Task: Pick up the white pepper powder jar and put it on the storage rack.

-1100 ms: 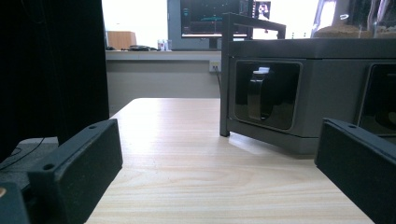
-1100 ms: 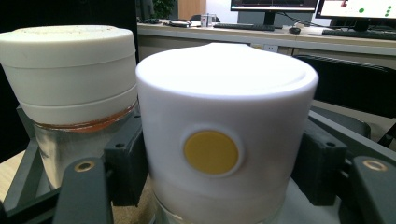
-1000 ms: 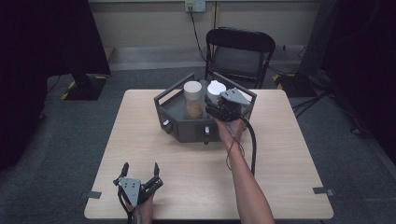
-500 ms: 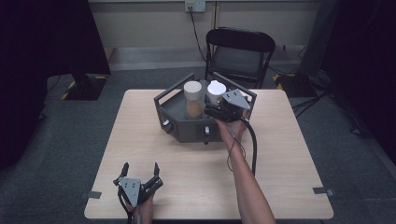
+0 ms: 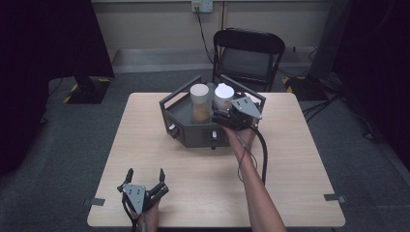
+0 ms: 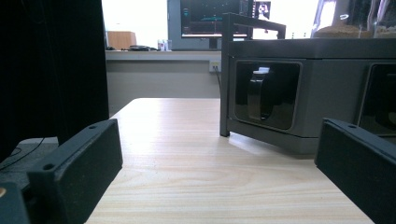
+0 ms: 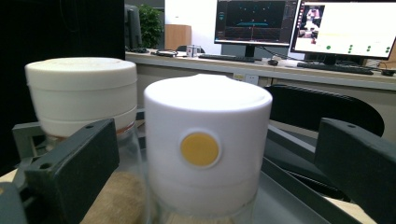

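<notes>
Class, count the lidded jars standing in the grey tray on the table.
2. The taller jar stands at the tray's middle; the white-lidded jar stands to its right, just ahead of the right gripper.

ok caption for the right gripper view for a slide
Right tool open around the white lid of a jar, second jar beside it.

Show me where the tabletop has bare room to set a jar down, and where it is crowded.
Free: the wide strip of table between the grey tray and the left gripper, plus the left edge and the right side past the forearm. Crowded: the tray, where the right gripper, jaws open, flanks the white-lidded jar beside the beige-lidded jar.
</notes>
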`<state>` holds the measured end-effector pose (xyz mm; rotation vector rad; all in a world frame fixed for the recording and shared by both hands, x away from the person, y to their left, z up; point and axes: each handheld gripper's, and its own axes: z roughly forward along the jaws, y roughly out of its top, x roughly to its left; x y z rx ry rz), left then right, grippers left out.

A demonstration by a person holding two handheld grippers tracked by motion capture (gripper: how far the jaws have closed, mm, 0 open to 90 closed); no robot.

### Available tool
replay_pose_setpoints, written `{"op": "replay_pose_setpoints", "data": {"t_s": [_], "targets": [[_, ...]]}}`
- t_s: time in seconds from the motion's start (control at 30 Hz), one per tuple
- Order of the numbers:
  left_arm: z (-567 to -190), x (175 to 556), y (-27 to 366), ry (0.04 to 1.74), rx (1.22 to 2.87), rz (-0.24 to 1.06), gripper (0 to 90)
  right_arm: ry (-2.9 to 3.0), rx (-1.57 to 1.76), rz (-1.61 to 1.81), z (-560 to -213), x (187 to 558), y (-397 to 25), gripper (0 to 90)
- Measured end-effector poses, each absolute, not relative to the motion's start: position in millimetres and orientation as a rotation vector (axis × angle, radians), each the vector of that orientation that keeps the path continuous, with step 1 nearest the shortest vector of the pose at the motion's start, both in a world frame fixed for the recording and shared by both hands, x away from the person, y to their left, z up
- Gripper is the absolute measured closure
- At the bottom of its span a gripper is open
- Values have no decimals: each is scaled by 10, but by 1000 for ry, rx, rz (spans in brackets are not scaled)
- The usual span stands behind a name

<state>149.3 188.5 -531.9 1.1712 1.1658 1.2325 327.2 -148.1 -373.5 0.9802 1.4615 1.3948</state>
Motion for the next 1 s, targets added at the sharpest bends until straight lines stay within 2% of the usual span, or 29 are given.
{"op": "replay_pose_setpoints", "data": {"t_s": [1.0], "targets": [[-5319,1493,1881,1167,1170,1234,2,1419,1038,1450,-3762,2874,-1586,0]]}}
